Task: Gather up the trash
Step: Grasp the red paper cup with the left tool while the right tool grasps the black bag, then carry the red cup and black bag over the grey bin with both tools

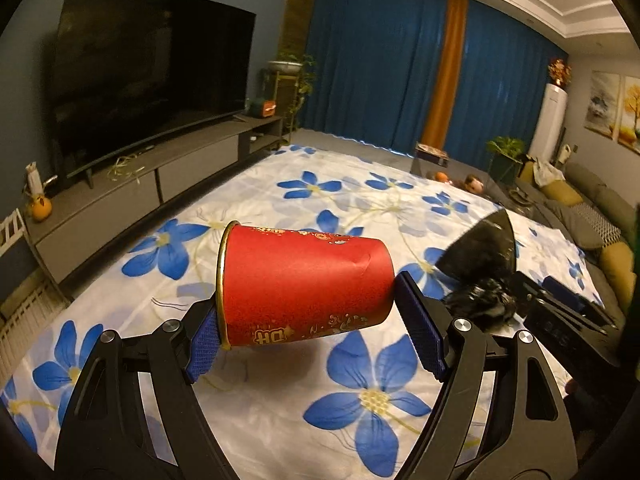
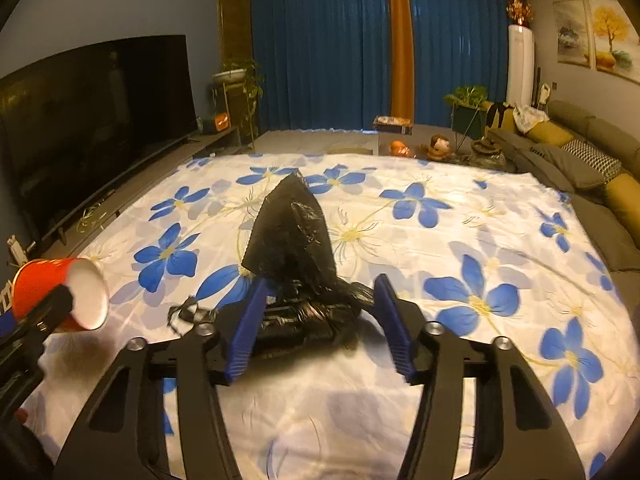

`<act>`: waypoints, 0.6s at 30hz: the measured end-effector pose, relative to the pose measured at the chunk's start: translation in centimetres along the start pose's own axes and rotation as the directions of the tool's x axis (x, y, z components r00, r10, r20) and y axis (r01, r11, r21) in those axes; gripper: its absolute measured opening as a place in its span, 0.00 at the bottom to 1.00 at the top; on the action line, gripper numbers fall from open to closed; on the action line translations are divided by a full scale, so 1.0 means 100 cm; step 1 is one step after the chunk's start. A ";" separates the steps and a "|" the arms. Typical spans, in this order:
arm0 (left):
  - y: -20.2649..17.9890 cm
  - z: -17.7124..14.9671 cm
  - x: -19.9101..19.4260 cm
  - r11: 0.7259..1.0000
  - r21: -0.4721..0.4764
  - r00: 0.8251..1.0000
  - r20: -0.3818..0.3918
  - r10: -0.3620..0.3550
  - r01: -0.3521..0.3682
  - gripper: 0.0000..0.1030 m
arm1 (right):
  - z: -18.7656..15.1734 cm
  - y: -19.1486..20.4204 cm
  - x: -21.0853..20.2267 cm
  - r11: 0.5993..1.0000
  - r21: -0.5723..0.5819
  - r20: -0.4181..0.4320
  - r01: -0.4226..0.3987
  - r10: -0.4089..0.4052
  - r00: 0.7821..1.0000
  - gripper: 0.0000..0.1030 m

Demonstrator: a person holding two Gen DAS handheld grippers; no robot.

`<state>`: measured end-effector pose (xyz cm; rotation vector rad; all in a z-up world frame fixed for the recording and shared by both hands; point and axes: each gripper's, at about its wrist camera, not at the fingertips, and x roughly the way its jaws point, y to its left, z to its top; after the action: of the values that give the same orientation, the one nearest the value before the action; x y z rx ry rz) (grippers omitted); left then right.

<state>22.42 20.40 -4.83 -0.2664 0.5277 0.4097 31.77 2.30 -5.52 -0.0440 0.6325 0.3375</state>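
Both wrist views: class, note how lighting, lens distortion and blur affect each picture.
Left wrist view: warm dim light, fisheye bends the TV and its stand; the red cup in the left gripper is sharp. Right wrist view: dark vignette corners, soft blur on the cloth near the right gripper; the black bag glints.

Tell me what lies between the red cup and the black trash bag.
Only floral sheet in the right wrist view: the red cup, lifted in the left gripper, hangs apart from the black trash bag.
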 end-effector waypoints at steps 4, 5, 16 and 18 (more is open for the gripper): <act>0.005 0.001 0.001 1.000 -0.014 1.000 0.000 0.016 -0.016 0.75 | 0.001 0.003 0.019 1.000 -0.010 -0.054 -0.012 0.011 0.998 0.38; 0.006 0.001 0.002 1.000 -0.018 1.000 -0.001 0.020 -0.020 0.75 | 0.001 0.003 0.021 1.000 -0.006 -0.064 -0.019 0.019 0.998 0.32; 0.007 -0.001 0.003 1.000 -0.022 1.000 -0.009 0.022 -0.022 0.75 | -0.003 0.007 0.010 0.998 -0.032 -0.048 -0.052 0.051 0.998 0.01; 0.006 -0.001 0.003 1.000 -0.020 1.000 -0.009 0.020 -0.020 0.75 | -0.002 0.005 -0.001 0.998 -0.030 -0.024 -0.052 0.052 0.998 0.01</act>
<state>22.31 21.01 -5.11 -0.2825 0.5354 0.4336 31.39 2.66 -5.60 -0.0608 0.6520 0.3975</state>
